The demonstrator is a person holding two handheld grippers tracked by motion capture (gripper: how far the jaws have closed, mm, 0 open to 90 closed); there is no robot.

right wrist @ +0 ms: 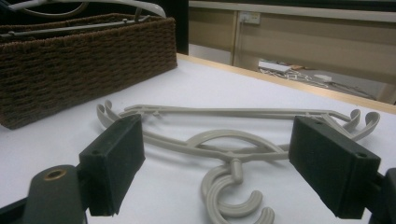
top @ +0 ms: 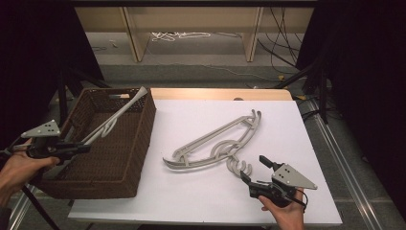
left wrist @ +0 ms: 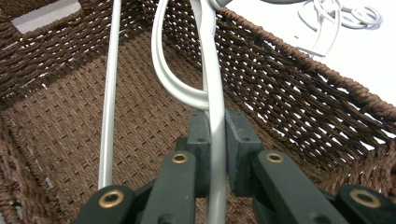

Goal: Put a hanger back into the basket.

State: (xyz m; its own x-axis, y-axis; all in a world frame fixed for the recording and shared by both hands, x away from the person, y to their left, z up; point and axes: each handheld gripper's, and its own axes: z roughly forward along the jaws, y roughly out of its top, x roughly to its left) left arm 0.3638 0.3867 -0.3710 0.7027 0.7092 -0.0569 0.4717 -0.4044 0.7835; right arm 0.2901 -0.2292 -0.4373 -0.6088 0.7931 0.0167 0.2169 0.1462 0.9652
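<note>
High view: a white table top (top: 201, 201) carries a brown wicker basket (top: 136, 158) at the 9 o'clock side and, near the centre, grey plastic hangers (top: 215, 143) lying flat, stacked one on another, their hooks curling toward 5 o'clock. The left gripper (top: 85, 147), held by the person's left hand (top: 19, 167) at 8 o'clock, reaches over the basket's near-left rim; its jaws are clamped on one more grey hanger (top: 117, 116), which slants up from the jaws toward 1 o'clock — its far tip rising past the basket's far rim. Left gripper view: both black jaws press against the bar of the held hanger (left wrist: 215, 116), which runs straight up the frame above the woven basket floor (left wrist: 70, 121); a second thin bar of it (left wrist: 109, 102) lies parallel at 9 o'clock. The right gripper (top: 254, 172), in the right hand (top: 285, 213) at 5 o'clock, sits low over the table just beside the hangers' hooks, its jaws spread apart and touching nothing. Right gripper view: the stacked hangers (right wrist: 224, 140) lie between and beyond the open jaws — the basket wall (right wrist: 84, 60) at 10 o'clock.
</note>
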